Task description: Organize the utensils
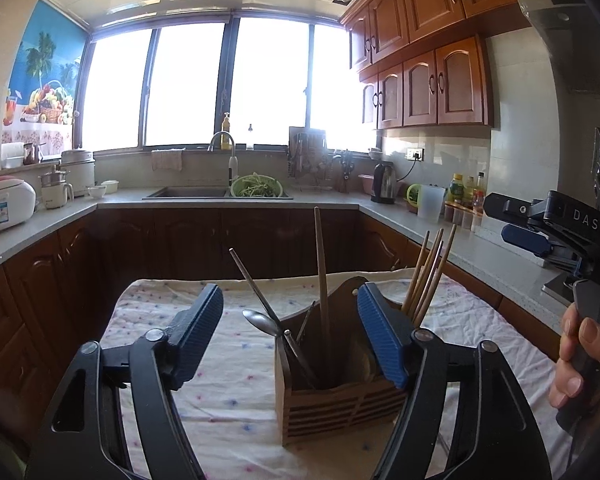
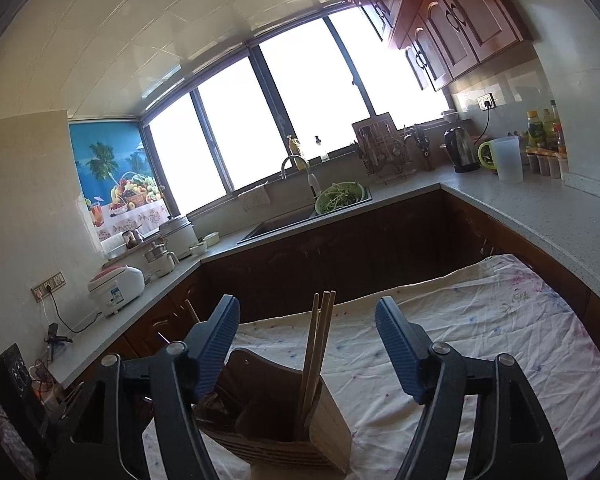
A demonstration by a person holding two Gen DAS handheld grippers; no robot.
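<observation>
The wooden utensil holder stands on the cloth-covered worktop, with chopsticks and a spoon inside. The left gripper and right gripper both have wide, empty fingers.

1. The utensil holder is brown wood with a matt face and slatted grooves across its front.
2. The chopsticks are pale, unvarnished-looking wood; the long stick beside them is darker wood.
3. The spoon is polished metal, glossy and reflective.
4. The tablecloth is thin, wrinkled cloth, matt, printed with small dots.
5. The left gripper has ribbed blue rubbery pads on smooth black plastic arms with metal rivets; the right gripper looks the same.
6. The countertop is speckled, smooth stone with a slight sheen.
</observation>
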